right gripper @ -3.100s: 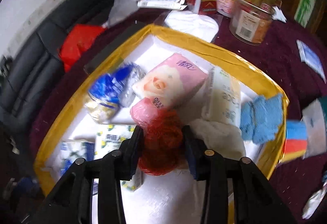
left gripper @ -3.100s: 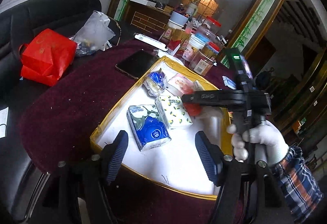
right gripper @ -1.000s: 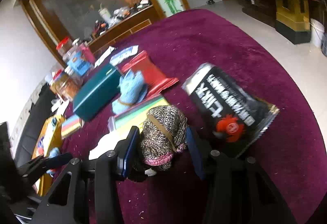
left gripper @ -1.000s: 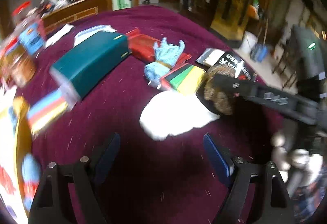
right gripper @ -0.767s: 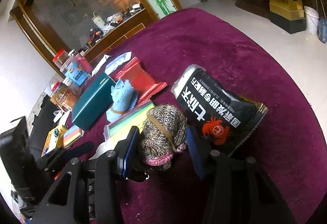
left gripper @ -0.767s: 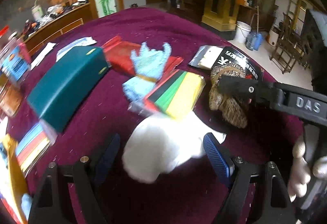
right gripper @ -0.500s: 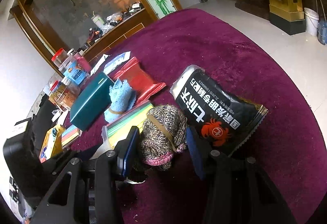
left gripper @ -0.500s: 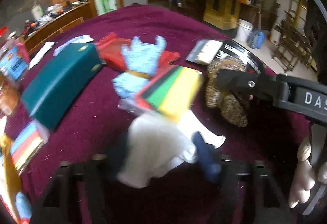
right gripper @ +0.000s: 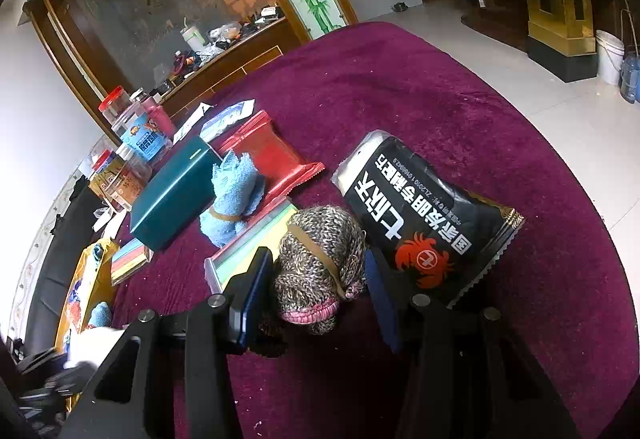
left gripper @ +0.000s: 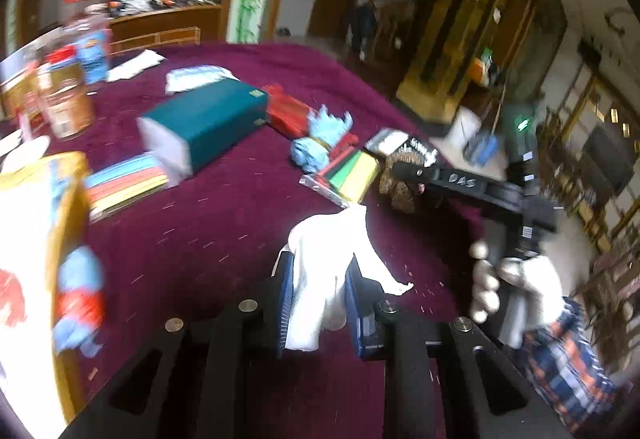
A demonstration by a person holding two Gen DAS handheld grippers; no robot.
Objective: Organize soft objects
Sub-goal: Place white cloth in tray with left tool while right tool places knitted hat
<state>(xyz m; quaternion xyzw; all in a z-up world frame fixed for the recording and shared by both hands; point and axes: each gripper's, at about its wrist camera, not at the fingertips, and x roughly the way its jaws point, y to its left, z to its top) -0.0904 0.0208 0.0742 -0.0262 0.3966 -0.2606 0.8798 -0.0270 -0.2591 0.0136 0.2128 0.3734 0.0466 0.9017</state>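
White cloth (left gripper: 324, 279) is pinched in the left claw (left gripper: 320, 303), lifted just off the maroon counter (left gripper: 208, 231). Over on the right, the right claw (right gripper: 320, 279) straddles the knitted bundle (right gripper: 320, 259) beside the black snack bag (right gripper: 424, 219), pads (right gripper: 256, 291) not quite pressing it — best squeeze mid-bundle before lifting. A second ago the left claw was wide open above that cloth; now it's clamped and swinging toward the yellow-rimmed tray (left gripper: 68, 207).
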